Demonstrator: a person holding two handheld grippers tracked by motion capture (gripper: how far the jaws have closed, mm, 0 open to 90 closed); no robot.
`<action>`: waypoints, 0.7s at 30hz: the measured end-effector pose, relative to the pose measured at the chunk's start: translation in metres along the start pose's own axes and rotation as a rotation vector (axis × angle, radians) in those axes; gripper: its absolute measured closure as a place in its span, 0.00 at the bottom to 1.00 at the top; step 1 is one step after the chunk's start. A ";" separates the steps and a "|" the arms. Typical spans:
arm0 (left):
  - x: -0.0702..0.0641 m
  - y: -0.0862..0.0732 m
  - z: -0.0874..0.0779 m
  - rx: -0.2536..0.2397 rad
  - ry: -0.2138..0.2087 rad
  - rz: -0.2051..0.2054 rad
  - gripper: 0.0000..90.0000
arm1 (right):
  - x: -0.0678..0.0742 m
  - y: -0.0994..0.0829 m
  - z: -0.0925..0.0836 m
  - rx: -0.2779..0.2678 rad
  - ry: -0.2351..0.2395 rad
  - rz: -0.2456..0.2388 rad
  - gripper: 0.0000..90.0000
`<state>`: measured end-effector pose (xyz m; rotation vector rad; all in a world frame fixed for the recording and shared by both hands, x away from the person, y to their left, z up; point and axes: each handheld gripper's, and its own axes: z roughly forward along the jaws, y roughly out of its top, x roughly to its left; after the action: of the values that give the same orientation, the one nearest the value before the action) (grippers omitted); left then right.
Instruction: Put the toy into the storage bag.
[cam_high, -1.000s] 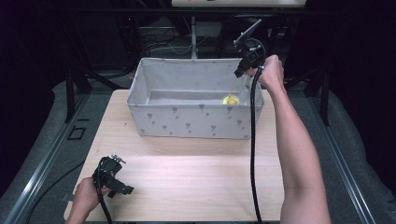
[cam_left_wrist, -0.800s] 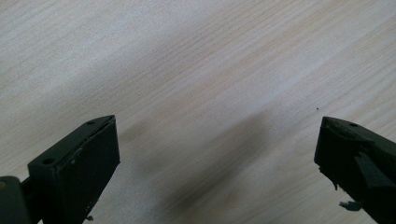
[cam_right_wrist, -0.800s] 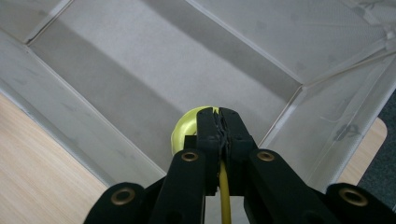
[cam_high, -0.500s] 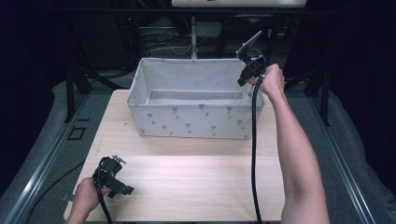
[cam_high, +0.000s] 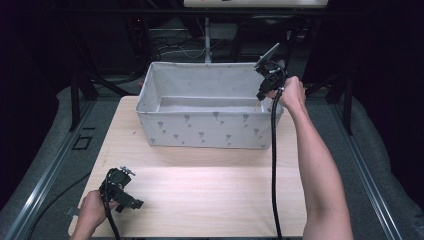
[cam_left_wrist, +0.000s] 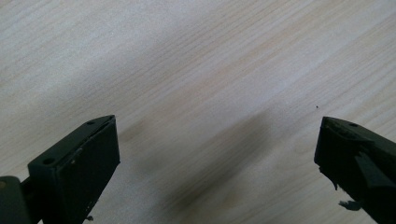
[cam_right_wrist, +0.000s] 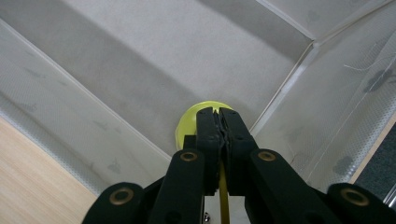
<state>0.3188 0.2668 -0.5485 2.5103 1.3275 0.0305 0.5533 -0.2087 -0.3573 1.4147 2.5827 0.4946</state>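
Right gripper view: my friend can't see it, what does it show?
The right claw is shut on a thin yellow-green round thing, held over the bottom of a grey fabric bin. A strip of wooden table shows beside the bin.

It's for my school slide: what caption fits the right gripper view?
The right gripper, jaws shut on a yellow thing, reaches into the grey fabric bin.

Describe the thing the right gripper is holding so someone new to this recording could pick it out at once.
Start at the grey fabric bin at the far side of the wooden table. The right gripper reaches into its right end, jaws shut on a thin yellow-green object with a rounded edge. It is the one bright thing against the pale grey lining.
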 end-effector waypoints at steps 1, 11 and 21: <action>0.000 0.000 0.000 0.001 0.002 0.007 0.00 | 0.000 0.000 0.000 0.007 0.002 -0.002 0.97; 0.000 0.000 0.000 0.002 -0.001 0.004 0.00 | 0.002 0.000 -0.007 -0.010 -0.010 0.002 0.79; -0.001 0.000 0.000 0.004 -0.001 0.005 0.00 | 0.006 -0.001 -0.035 -0.078 0.036 0.014 0.44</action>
<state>0.3186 0.2660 -0.5484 2.5165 1.3220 0.0283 0.5392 -0.2117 -0.3250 1.4116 2.5531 0.6208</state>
